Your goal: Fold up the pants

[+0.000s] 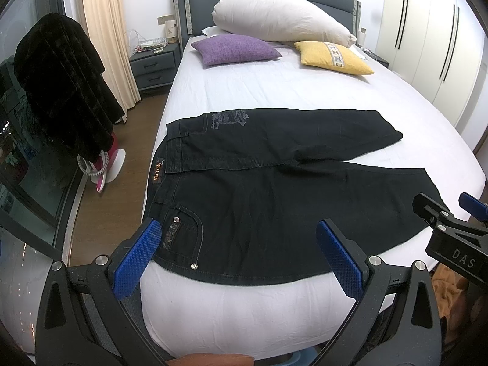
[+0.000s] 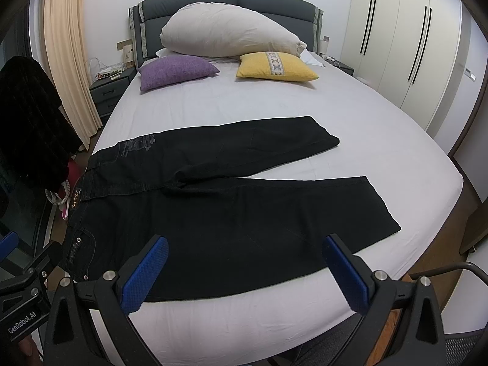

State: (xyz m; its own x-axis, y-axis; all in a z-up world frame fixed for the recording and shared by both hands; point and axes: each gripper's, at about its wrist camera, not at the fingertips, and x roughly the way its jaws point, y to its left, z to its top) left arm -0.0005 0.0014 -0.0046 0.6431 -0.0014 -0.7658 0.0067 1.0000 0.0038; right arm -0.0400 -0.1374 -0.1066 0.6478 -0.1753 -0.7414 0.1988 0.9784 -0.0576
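Black jeans (image 1: 274, 183) lie flat across the white bed (image 1: 274, 91), waistband at the left edge, both legs running right and spread apart. They also show in the right wrist view (image 2: 228, 213). My left gripper (image 1: 238, 241) is open and empty, held above the near edge over the hip and pocket. My right gripper (image 2: 244, 259) is open and empty, held above the near leg. The right gripper also shows at the right of the left wrist view (image 1: 445, 207).
A purple cushion (image 1: 235, 49), a yellow cushion (image 1: 334, 58) and a large white pillow (image 1: 280, 15) lie at the headboard. A dark coat (image 1: 58, 85) hangs left of the bed. A nightstand (image 1: 152, 67) stands at back left. Wardrobes (image 1: 427, 36) line the right wall.
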